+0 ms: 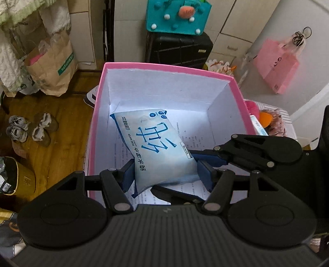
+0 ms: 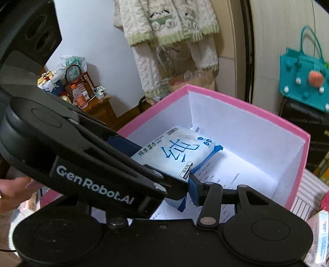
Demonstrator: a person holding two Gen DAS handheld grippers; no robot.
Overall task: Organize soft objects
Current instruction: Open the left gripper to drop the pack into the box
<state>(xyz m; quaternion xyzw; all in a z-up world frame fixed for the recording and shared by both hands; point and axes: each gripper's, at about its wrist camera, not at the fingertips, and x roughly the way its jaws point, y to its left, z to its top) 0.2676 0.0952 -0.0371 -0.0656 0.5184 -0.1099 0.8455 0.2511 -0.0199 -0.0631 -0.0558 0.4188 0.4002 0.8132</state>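
Observation:
A pale blue pack of wet wipes [image 1: 158, 152] hangs tilted inside a pink box [image 1: 144, 66] with white walls and a printed sheet on its floor. My left gripper [image 1: 166, 176] is shut on the pack's near end, with a blue pad pressed on each side. My right gripper [image 2: 164, 191] reaches in from the right and is shut on the same pack at its labelled corner [image 2: 186, 170]. Its right pad [image 2: 194, 190] touches that corner. Its other finger is hidden behind the left gripper [image 2: 148, 164], which crosses the right wrist view.
The box stands on a striped surface [image 2: 304, 203] with small packets and an orange soft toy [image 1: 267, 119] beside it. Around it are a paper bag [image 1: 51, 67], shoes [image 1: 30, 129] on the wood floor, a black suitcase [image 1: 178, 49] and a teal felt bag [image 1: 176, 16].

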